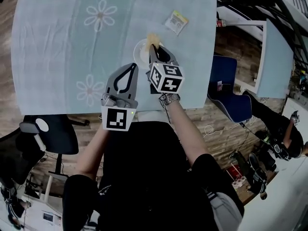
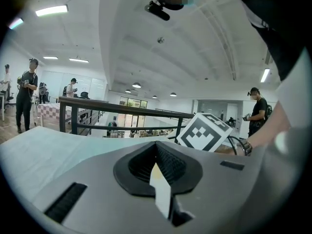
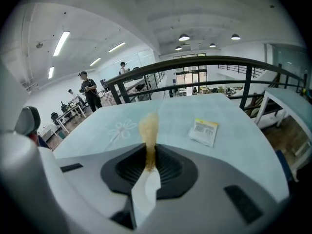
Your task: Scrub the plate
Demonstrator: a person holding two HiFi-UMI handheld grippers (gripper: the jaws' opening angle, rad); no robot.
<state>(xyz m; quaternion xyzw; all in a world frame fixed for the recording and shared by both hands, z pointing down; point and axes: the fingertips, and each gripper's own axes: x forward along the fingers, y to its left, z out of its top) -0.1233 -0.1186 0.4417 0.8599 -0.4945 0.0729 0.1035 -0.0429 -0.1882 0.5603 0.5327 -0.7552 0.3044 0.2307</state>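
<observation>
**Pad over the plate, plate unheld**

The right gripper has its fingers closed on a thin tan scouring pad, which sticks out past the tips. In the head view the pad hangs over the small white plate, which sits on the pale blue flowered tabletop toward its near right part. The gripper covers much of the plate, so I cannot tell whether the pad touches it.

The left gripper is just near and left of the plate. Its fingers are shut on nothing, and its own view looks up at the ceiling.

The main risk is that nothing steadies the plate. Hard strokes would likely make it slide on the cloth, perhaps toward the packet lying farther right. The pad is pinched only at one end, so it could also fold or work loose under pressure.
</observation>
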